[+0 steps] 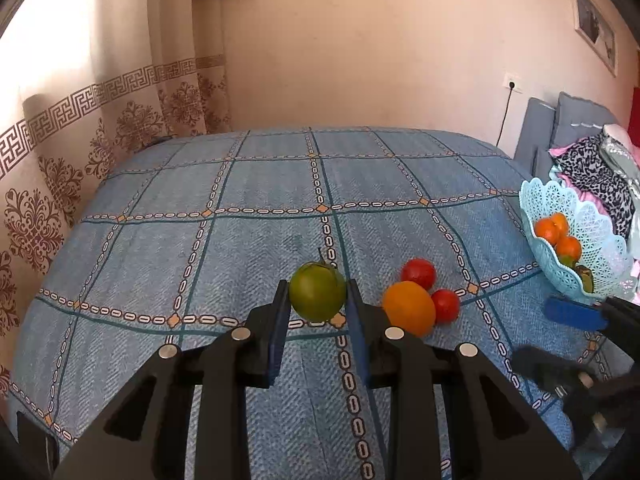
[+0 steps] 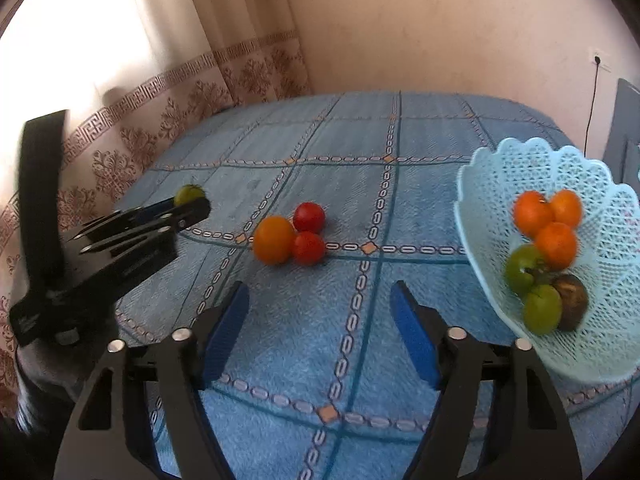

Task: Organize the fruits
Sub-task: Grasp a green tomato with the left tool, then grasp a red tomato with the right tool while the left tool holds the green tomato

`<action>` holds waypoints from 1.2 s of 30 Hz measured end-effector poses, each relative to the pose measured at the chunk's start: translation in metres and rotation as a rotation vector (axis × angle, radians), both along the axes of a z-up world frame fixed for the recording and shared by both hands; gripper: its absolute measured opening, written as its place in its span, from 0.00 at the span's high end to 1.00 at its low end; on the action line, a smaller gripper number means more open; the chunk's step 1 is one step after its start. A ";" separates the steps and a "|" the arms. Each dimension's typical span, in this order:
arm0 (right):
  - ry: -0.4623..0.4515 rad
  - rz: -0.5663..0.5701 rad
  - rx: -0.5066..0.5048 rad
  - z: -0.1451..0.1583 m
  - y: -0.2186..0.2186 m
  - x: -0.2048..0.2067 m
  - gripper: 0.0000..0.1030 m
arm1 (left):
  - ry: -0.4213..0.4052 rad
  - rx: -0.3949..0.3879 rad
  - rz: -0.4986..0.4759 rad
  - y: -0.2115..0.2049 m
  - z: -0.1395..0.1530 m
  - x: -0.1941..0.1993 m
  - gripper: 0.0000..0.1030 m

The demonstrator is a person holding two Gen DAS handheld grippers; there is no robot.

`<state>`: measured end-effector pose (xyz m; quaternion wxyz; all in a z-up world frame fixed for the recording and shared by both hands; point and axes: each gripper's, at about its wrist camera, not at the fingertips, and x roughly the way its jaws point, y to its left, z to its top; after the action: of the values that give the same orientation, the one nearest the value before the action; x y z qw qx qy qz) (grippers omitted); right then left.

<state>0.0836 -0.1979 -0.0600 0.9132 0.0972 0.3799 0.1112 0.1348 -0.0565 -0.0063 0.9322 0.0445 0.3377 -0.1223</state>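
Left fingers [image 1: 285, 312] clamp green fruit [image 1: 317, 296], stem up.

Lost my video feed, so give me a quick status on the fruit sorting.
Left gripper shut on green fruit. Right gripper open, empty. Three fruits on cloth; basket path unobstructed.
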 end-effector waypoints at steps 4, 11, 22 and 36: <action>0.036 0.017 0.008 -0.006 0.006 0.019 0.51 | 0.004 -0.009 -0.001 0.002 0.000 -0.002 0.73; 0.062 0.042 -0.009 -0.019 0.019 0.043 0.58 | 0.012 -0.027 0.001 0.004 0.001 -0.002 0.73; 0.065 0.035 -0.007 -0.027 0.019 0.056 0.61 | 0.016 -0.031 -0.001 0.004 0.000 -0.003 0.73; 0.040 0.071 0.034 -0.024 0.023 0.057 0.71 | 0.028 -0.037 0.008 0.006 -0.002 -0.001 0.73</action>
<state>0.1408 -0.1746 -0.0836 0.8990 0.1013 0.3994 0.1481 0.1339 -0.0501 -0.0080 0.9285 0.0243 0.3486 -0.1253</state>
